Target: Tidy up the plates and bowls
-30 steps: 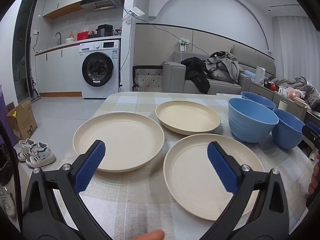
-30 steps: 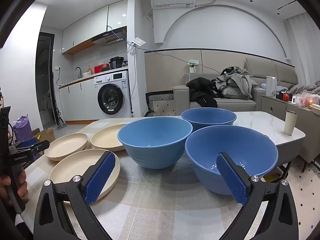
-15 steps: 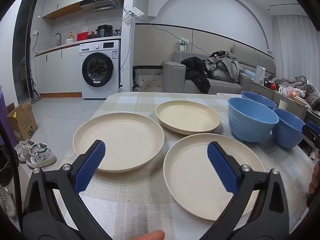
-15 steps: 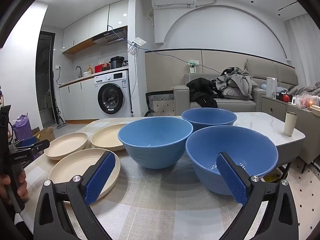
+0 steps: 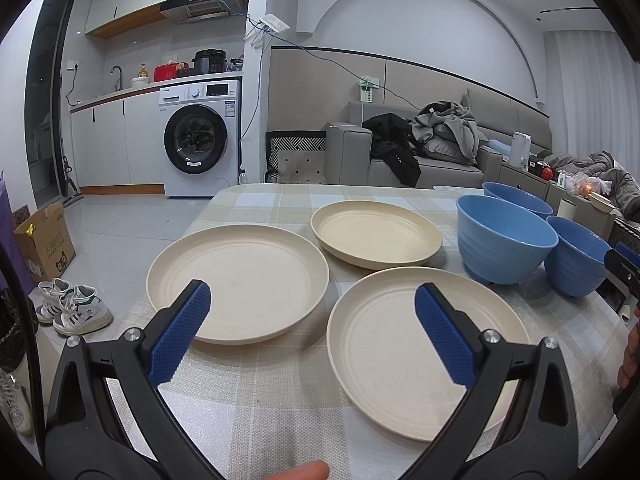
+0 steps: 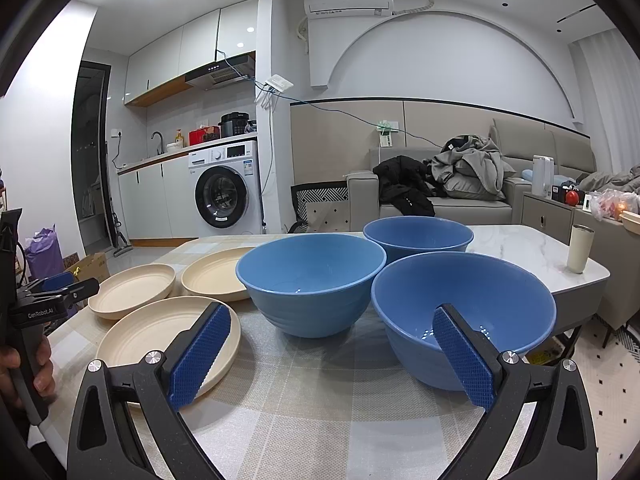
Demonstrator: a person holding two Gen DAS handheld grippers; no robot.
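Observation:
Three cream plates lie on the checked tablecloth: a left plate [image 5: 240, 280], a far plate [image 5: 376, 234] and a near plate [image 5: 400, 344]. Three blue bowls stand to their right: a middle bowl [image 6: 312, 280], a far bowl [image 6: 418, 234] and a near bowl [image 6: 464, 308]. My left gripper [image 5: 312, 308] is open, hovering over the near edges of the left and near plates, holding nothing. My right gripper [image 6: 332, 332] is open and empty too, its right finger in front of the near bowl and its left finger [image 6: 200, 350] over the near plate [image 6: 152, 332].
The table's marble end [image 6: 532, 248] carries a white tumbler [image 6: 580, 248]. A sofa with piled clothes [image 5: 432, 140] stands behind the table. A washing machine [image 5: 198, 140], a cardboard box [image 5: 44, 240] and shoes [image 5: 76, 308] are on the floor side at left.

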